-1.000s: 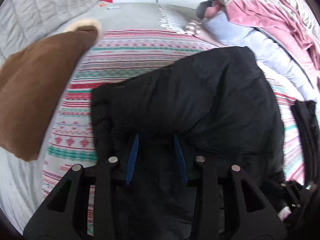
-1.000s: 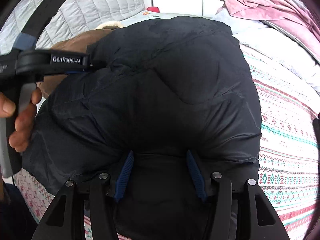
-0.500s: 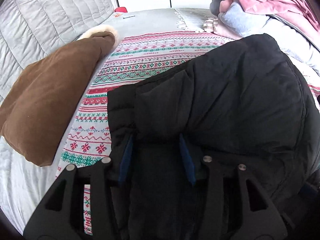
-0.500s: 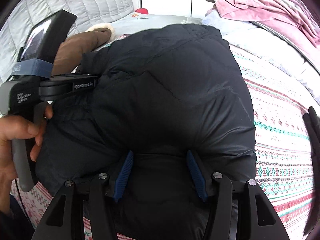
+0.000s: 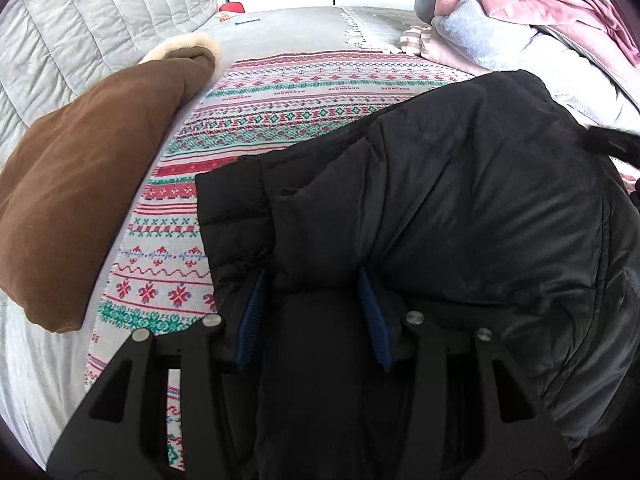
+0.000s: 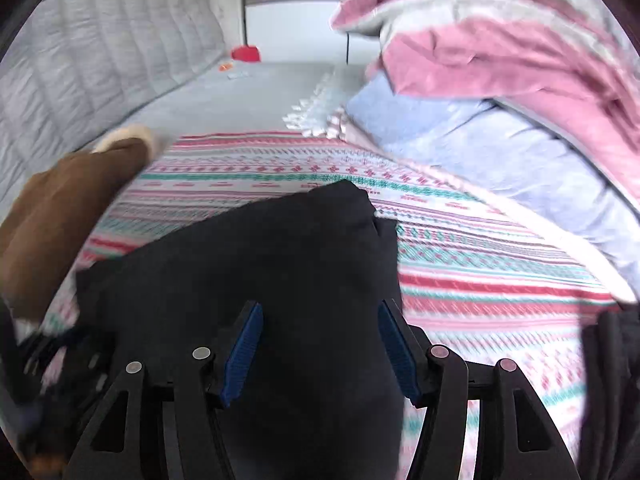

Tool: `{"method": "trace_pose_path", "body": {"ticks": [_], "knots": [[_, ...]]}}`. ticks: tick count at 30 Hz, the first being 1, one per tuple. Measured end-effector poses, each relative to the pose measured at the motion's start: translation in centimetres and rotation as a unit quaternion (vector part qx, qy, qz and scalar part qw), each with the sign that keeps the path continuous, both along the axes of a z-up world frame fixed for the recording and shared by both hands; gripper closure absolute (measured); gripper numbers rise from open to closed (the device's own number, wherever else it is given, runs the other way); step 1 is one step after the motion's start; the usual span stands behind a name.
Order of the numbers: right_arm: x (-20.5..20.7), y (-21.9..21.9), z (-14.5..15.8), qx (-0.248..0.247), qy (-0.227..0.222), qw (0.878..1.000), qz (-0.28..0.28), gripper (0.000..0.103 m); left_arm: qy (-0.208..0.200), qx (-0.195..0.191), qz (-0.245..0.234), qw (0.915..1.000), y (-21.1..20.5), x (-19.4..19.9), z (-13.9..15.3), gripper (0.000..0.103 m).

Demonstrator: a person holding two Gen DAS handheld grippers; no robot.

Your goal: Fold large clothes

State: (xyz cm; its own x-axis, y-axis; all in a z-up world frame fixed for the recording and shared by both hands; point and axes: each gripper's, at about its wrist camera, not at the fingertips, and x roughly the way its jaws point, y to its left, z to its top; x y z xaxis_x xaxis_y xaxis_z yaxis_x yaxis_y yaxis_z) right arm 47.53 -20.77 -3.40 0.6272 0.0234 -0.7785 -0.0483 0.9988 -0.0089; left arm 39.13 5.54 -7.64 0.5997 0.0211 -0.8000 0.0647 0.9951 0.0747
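A black puffer jacket (image 5: pixel 460 208) lies folded in a bulky heap on a patterned red, green and white blanket (image 5: pixel 280 112). My left gripper (image 5: pixel 312 280) has its blue-padded fingers around a thick fold of the jacket's near edge. In the right wrist view the jacket (image 6: pixel 260 272) fills the lower middle, blurred by motion. My right gripper (image 6: pixel 320 320) stands wide, its blue pads either side of the jacket; I cannot tell whether they grip it.
A brown fleece-lined garment (image 5: pixel 80 184) lies at the left of the blanket. A pile of pink, lilac and grey bedding (image 6: pixel 500 92) is heaped at the right. A grey quilted headboard (image 6: pixel 100 60) stands behind. Another dark garment (image 6: pixel 612 380) sits at the right edge.
The right gripper has swung up and back, so its view now shows the far bed and less of the jacket. The jacket has come down flatter onto the blanket. The left gripper still holds its fold.
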Motion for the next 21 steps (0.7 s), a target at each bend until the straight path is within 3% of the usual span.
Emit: {"method": "trace_pose_path", "body": {"ticks": [6, 12, 17, 19, 21], "knots": [[6.6, -0.7, -6.7, 0.037, 0.083, 0.995, -0.033, 0.038, 0.0, -0.018, 0.005, 0.9998, 0.3, 0.4, -0.1, 0.053], [6.7, -1.0, -8.7, 0.04, 0.075, 0.995, -0.052, 0.035, -0.006, -0.018, 0.003, 0.9998, -0.2, 0.8, -0.2, 0.052], [7.5, -1.6, -8.0, 0.008, 0.066, 0.996, -0.054, 0.035, -0.008, -0.002, -0.009, 0.9999, -0.3, 0.6, -0.3, 0.052], [4.6, -2.1, -5.4, -0.017, 0.044, 0.997, -0.063, 0.035, -0.008, -0.004, -0.014, 0.9999, -0.1, 0.3, 0.0, 0.052], [0.1, -2.3, -2.1, -0.037, -0.006, 0.997, -0.067, 0.032, -0.001, -0.008, -0.009, 0.9999, 0.3, 0.0, 0.7, 0.052]]}}
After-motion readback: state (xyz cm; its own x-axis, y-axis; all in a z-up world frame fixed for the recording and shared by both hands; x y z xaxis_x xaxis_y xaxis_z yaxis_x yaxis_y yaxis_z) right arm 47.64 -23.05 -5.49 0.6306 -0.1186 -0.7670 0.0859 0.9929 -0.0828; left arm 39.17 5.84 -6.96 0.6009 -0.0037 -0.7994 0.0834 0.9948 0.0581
